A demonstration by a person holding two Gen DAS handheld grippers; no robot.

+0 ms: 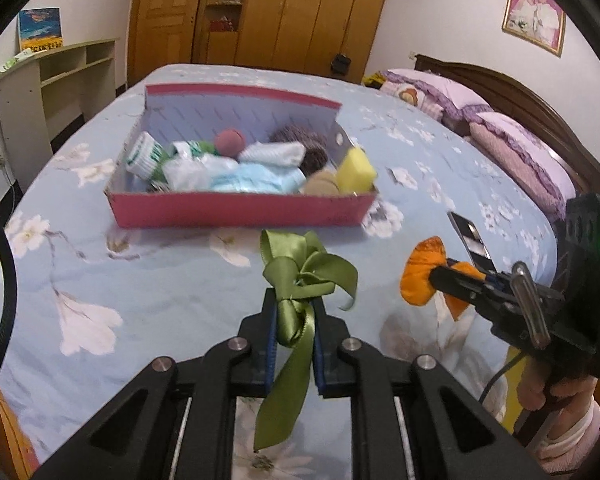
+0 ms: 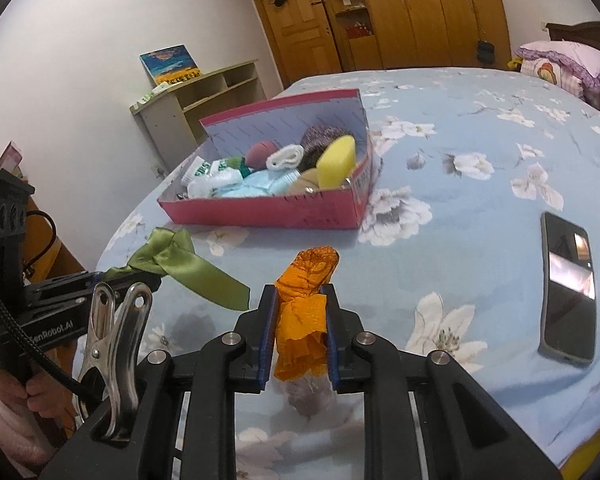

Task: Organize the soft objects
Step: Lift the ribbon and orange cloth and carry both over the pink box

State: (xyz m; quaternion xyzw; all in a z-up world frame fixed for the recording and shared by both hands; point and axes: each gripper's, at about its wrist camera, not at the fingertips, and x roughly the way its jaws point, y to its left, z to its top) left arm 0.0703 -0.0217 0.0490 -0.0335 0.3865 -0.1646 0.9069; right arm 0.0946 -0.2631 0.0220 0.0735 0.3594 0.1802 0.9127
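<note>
My left gripper (image 1: 294, 298) is shut on a green satin ribbon bow (image 1: 306, 270) and holds it above the bed, just short of the red box (image 1: 240, 210). The bow also shows in the right wrist view (image 2: 172, 258). My right gripper (image 2: 300, 294) is shut on an orange cloth (image 2: 306, 300), also above the bed; it shows in the left wrist view (image 1: 422, 274) to the right of the bow. The red box (image 2: 268, 212) holds several soft things: a yellow sponge (image 1: 356, 170), white socks, a light blue cloth, a dark red ball.
The bed has a blue floral sheet (image 1: 140, 280). A phone (image 2: 568, 288) lies on it to the right of my right gripper. Purple pillows (image 1: 520, 152) lie by the headboard. A shelf unit (image 1: 52, 80) and wooden wardrobe stand beyond the bed.
</note>
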